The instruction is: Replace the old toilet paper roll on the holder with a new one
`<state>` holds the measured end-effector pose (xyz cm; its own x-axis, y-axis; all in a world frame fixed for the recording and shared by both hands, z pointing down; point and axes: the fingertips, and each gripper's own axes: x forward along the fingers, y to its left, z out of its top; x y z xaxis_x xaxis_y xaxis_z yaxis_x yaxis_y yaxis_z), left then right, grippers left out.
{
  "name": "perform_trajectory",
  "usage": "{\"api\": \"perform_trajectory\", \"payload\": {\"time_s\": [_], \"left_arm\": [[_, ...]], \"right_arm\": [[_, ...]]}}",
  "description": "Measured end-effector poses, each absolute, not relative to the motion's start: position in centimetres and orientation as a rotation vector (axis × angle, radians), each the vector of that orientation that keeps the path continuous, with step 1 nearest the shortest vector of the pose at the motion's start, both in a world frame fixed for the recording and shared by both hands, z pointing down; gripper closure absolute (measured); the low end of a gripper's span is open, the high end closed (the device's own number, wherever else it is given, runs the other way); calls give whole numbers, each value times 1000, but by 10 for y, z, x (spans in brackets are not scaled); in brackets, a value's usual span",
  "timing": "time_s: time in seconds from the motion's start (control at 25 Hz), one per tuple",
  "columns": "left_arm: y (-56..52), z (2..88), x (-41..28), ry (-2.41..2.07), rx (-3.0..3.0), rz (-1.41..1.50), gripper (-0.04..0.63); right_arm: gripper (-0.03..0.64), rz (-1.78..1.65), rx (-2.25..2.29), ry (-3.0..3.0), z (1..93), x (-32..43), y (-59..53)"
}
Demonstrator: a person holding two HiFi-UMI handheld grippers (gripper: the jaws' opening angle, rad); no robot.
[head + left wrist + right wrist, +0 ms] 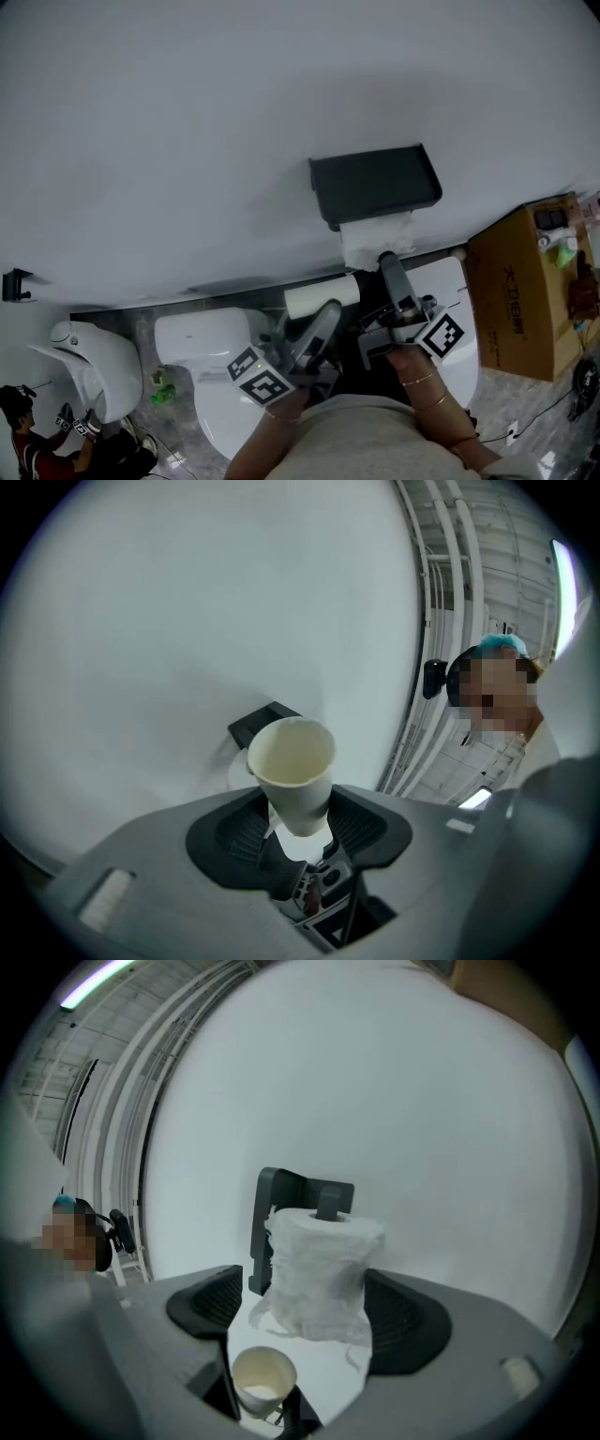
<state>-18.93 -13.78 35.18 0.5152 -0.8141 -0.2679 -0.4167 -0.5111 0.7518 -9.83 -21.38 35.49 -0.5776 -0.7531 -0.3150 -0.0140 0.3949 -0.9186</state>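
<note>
A dark holder (375, 186) is fixed to the white wall, with a ragged toilet paper roll (377, 240) hanging under it. In the right gripper view that roll (319, 1274) sits on the holder's peg (328, 1202). My right gripper (314, 1314) is open with the roll between its jaws, and there is a gap at the left pad. In the head view the right gripper (386, 264) reaches up to the roll's underside. My left gripper (323, 321) is lower and to the left, shut on a hollow white tube (292, 769), also seen as the tube (322, 298).
A white toilet (225, 370) stands below my hands, with a second white fixture (94, 367) at the far left. A cardboard box (525, 281) sits at the right. A person (37, 442) crouches at the bottom left. Pipes (441, 621) run up beside the wall.
</note>
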Motion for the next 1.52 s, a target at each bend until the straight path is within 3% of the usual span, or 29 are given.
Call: {"api": "perform_trajectory", "payload": {"time_s": [0.28,0.48,1.2,1.52], "left_arm": [[-140,338,-174,-964,2208,-803,388],[-148,327,-161,-970,2245,-807,388],[-158,291,-121,-1025,2373,-826,388],[-167,282,-114,-1079,2399,-847,388]], "right_arm": [[217,-1189,-647,2022,341,-98,-198],[255,-1130,-603,2116,327,-90,-192],[548,-637,-643,2509,271,-54,-171],[612,-437,-695,2626,263,-44,-162]]}}
